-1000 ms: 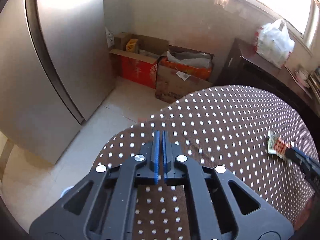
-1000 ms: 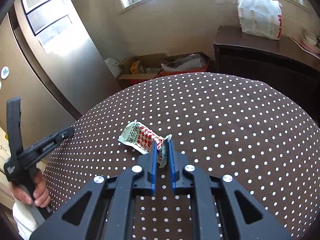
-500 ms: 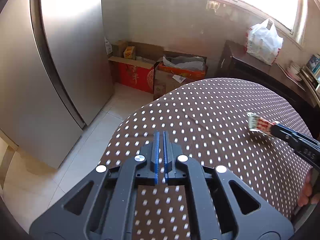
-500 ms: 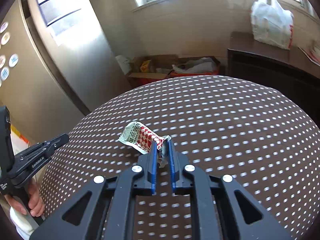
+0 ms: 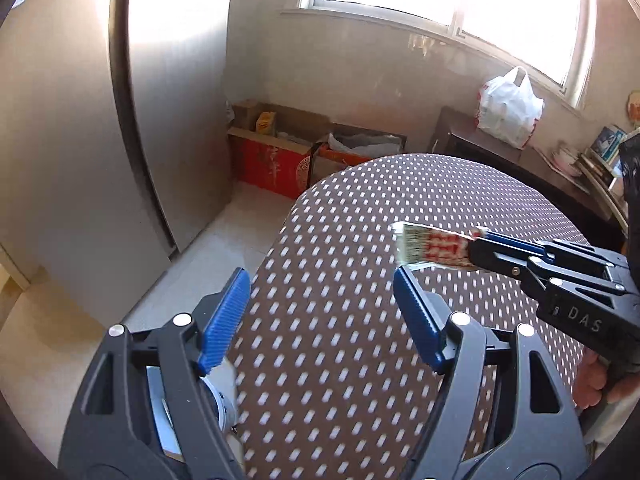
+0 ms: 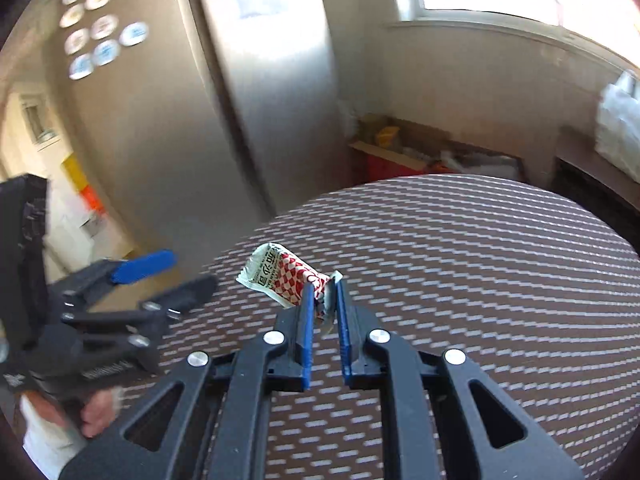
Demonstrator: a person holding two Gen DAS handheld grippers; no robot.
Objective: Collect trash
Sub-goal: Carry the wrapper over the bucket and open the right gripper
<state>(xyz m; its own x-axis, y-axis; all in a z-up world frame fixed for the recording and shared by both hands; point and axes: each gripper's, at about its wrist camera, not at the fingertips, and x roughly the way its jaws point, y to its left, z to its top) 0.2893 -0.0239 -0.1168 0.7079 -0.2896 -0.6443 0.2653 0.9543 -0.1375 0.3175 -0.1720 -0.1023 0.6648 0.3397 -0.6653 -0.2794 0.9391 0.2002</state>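
Left wrist view first: the left gripper (image 5: 322, 312) fills the bottom of the frame, its blue jaws having just swung wide apart, with nothing between them but the dotted tablecloth (image 5: 340, 380). Over at right centre, the right gripper (image 5: 478, 250) comes in from the edge, pinching a red-and-white checked wrapper (image 5: 430, 246) that hangs clear of the cloth, just above the left gripper's right-hand finger. Now the right wrist view, and it's blurry: bottom centre, the right gripper (image 6: 322, 296) is clamped on the wrapper's (image 6: 280, 276) crumpled end, the rest poking up and left, off the table. At lower left the left gripper (image 6: 168, 276) hangs spread and empty over the table's edge, a hand (image 6: 96, 412) on its handle. So the trash is picked up, I'd say; what's left is getting it into a bin, and no bin shows clearly in either view. Maybe a handover's coming.
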